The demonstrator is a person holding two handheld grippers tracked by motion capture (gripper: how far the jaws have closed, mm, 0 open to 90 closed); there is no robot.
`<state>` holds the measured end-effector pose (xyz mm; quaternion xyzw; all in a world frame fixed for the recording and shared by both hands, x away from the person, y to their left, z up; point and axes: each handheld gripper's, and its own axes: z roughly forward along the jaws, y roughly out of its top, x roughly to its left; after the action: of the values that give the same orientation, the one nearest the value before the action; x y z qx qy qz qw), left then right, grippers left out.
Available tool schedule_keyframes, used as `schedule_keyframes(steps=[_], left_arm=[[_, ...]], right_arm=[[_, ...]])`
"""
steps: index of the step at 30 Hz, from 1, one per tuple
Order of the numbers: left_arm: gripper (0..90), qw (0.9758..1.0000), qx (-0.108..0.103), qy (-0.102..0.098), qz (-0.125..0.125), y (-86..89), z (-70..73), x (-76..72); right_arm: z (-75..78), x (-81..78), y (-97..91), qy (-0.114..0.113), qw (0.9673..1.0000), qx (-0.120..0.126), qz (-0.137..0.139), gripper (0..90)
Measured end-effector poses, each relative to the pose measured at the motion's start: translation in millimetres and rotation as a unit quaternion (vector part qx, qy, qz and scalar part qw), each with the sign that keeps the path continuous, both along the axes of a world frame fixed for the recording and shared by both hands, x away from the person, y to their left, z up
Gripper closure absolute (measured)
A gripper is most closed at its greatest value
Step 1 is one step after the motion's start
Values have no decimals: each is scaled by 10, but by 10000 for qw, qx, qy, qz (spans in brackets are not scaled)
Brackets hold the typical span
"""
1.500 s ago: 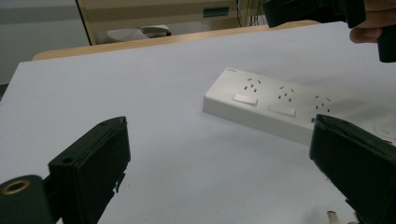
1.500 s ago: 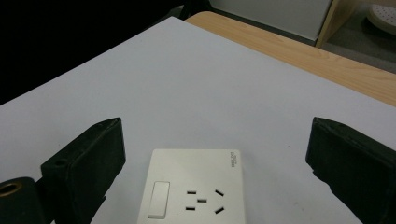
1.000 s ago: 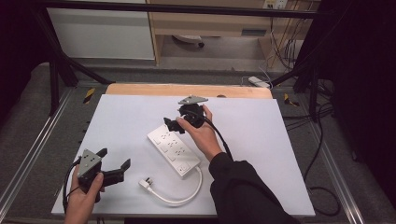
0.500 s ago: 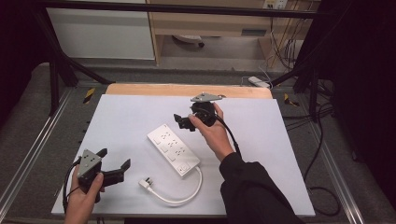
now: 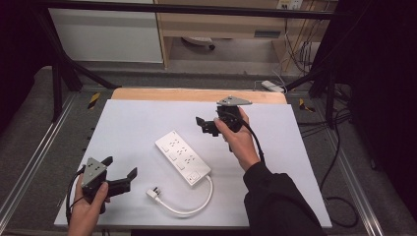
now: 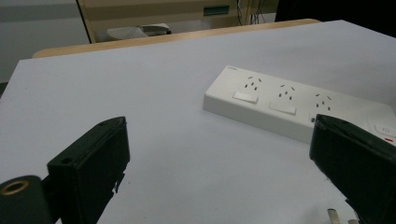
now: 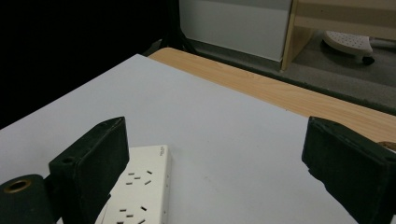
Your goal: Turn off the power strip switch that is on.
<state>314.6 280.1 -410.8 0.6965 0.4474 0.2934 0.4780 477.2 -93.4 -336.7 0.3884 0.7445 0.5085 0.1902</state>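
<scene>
A white power strip (image 5: 183, 157) lies slantwise in the middle of the white table top (image 5: 275, 162). Its white cable curls to a plug (image 5: 152, 194) at the front. My left gripper (image 5: 119, 168) is held open at the front left, its jaws pointing right toward the plug. In the left gripper view the power strip (image 6: 289, 107) lies ahead on the right, and the plug's prongs (image 6: 333, 214) show by the right jaw. My right gripper (image 5: 207, 126) hovers open behind the strip, jaws pointing left. The right gripper view has the strip's end (image 7: 140, 191) low between the empty jaws.
A wooden strip (image 5: 196, 95) borders the table's far edge. Behind it are a white cabinet (image 5: 105, 34) and a wooden shelf unit (image 5: 221, 24). Black cables (image 5: 339, 147) hang off the right side, and metal rails (image 5: 29, 167) run along both sides.
My right gripper has moved rightward and toward the back, away from the power strip. The left gripper and the strip have stayed where they were.
</scene>
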Motion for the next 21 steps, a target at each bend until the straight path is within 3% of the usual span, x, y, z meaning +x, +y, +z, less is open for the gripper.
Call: schedule_keyframes(steps=[21], left_arm=[[47,10000,8,22,-23,-8,-8,-2]], right_arm=[[-120,-344,-712,-303,9991,132,-256,82]])
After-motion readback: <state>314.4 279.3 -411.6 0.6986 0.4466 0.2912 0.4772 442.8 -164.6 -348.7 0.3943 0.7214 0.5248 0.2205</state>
